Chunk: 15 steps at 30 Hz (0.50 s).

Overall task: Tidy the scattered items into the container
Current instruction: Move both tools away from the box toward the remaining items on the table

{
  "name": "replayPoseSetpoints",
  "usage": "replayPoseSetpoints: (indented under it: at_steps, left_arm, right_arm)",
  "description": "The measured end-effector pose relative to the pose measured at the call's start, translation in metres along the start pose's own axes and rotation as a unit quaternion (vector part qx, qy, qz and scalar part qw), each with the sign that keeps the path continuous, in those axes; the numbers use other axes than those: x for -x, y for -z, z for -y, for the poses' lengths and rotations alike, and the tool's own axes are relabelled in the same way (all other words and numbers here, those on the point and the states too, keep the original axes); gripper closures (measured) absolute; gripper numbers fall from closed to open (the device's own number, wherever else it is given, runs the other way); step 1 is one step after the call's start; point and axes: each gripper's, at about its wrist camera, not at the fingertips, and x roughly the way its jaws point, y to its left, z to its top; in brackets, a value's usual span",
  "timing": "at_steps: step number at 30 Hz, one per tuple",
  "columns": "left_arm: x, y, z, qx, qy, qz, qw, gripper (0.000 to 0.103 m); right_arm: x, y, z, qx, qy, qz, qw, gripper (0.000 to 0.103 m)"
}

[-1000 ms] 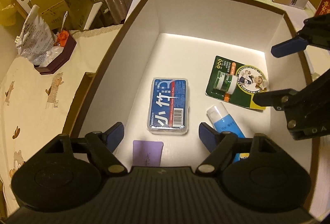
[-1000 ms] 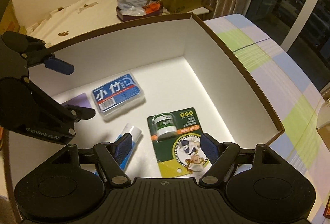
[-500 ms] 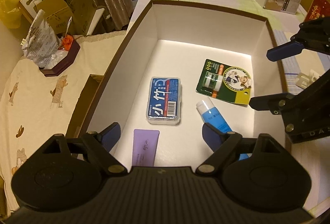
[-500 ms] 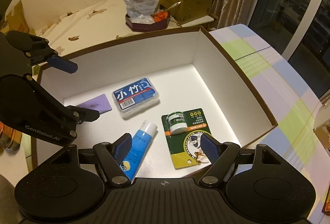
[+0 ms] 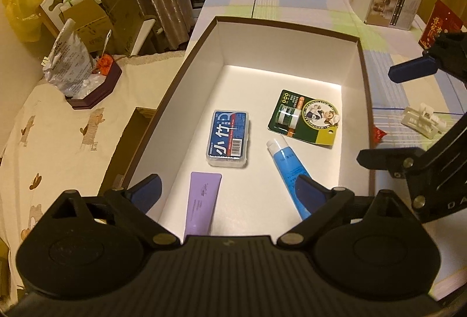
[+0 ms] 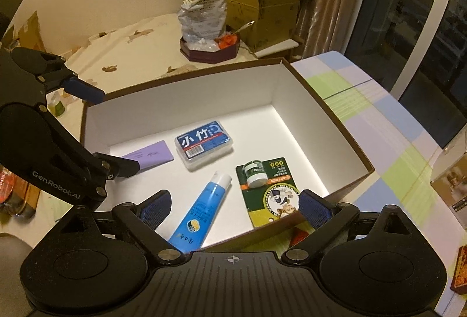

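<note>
**Above the box, both grippers empty**

Below our two tools sits the box (image 5: pixel 362 60), white inside with a brown rim. Just ahead of the left gripper (image 5: pixel 227 190), whose jaws stand spread with nothing between them, lies the purple tube (image 5: pixel 202 204) flat on the floor of the box. Beyond it rests the clear case with the blue label (image 5: pixel 229 139), then the blue tube (image 5: pixel 287 168) lying slantwise, and furthest to the right the green card with a small jar (image 5: pixel 303 121). All four lie flat and apart from one another, which suits loose dropping rather than stacking. The right gripper (image 6: pixel 233 204) hangs over the near rim, jaws likewise spread and holding nothing. Outside the box, to its right, a white clip (image 5: pixel 421 120) lies on the checked cloth (image 5: pixel 388 78); we judge it may be next to fetch.
</note>
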Motion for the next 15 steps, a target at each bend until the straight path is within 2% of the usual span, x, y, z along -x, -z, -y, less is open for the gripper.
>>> replayPoseSetpoints:
  at_steps: [15]
  left_arm:
    - [0.060, 0.018, 0.019, -0.007, 0.005, 0.029, 0.9995, 0.004]
  right_arm:
    - [0.066, 0.029, -0.018, -0.026, 0.003, 0.029, 0.999, 0.004]
